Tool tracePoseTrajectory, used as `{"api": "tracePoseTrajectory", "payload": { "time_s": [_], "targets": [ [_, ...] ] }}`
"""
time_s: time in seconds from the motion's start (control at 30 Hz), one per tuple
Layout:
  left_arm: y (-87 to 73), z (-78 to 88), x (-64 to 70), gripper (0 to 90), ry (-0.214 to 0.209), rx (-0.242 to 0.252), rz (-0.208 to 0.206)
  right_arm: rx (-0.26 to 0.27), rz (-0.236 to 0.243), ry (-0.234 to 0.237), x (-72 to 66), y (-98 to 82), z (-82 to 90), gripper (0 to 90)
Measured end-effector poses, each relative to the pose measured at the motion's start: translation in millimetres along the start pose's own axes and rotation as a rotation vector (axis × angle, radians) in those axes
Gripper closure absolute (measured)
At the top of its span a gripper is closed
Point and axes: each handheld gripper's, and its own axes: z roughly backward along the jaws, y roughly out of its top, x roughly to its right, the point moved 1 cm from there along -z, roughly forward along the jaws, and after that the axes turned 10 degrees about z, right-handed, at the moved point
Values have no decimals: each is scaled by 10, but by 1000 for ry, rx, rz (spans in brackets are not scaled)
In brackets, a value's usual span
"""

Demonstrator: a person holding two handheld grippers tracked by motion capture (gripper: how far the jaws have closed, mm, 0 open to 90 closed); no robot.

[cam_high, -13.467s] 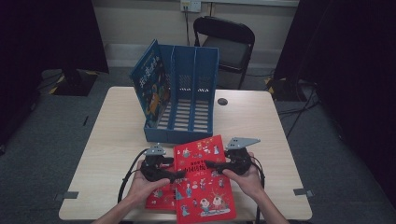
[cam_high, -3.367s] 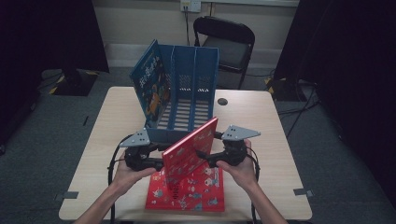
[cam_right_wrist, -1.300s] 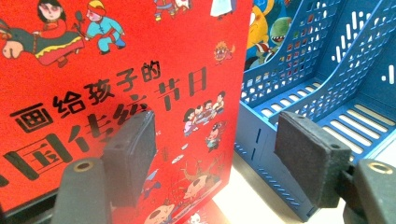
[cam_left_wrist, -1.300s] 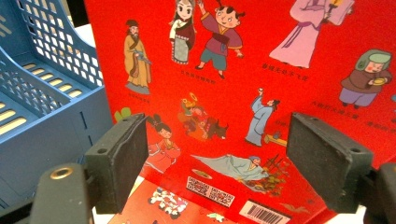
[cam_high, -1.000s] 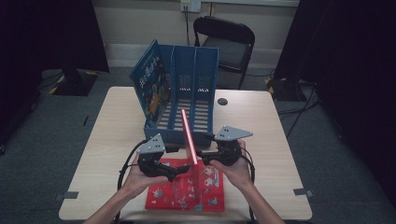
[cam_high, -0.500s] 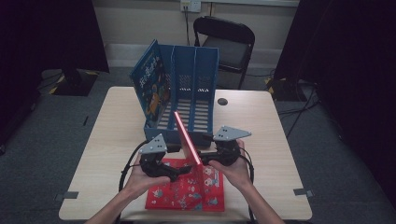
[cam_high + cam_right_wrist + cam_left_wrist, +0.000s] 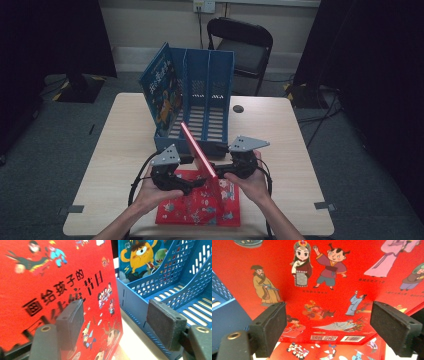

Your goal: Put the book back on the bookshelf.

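Between grippers — upright red book [image 7: 200,155], blue rack [image 7: 200,95] behind

A file rack [image 7: 200,100] stands on the table [image 7: 115,150], toward the far side near the middle. A book [image 7: 161,90] leans in the rack's leftmost slot. A chair [image 7: 240,50] sits behind the table. A small round object [image 7: 238,108], too small to identify, lies on the table just right of the rack. Before the rack, a flat book [image 7: 200,207] lies at the near edge. An upright book [image 7: 202,160] stands on edge over it, between the left gripper [image 7: 172,175] and the right gripper [image 7: 235,165], its far end close to the rack's front.
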Motion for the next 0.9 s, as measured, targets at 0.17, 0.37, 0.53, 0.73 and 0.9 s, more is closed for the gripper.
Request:
{"api": "tracePoseTrajectory", "payload": {
  "time_s": [0.17, 0.37, 0.53, 0.73, 0.9],
  "targets": [
    [-3, 7, -4, 146, 0, -5, 0, 10, 11, 0, -38, -2, 129, 340],
    [-5, 13, -10, 149, 3, -10, 2, 13, 10, 17, -98, -74, 327, 404],
    [-6, 12, -14, 152, 5, -14, 1, 25, 6, 15, -176, -145, 548, 448],
    [-6, 1, -18, 154, 4, -13, 7, 23, 4, 15, -298, -241, 744, 465],
    [-11, -16, -18, 157, 7, -15, 10, 22, 11, 57, -411, -290, 786, 485]
  ]
}}
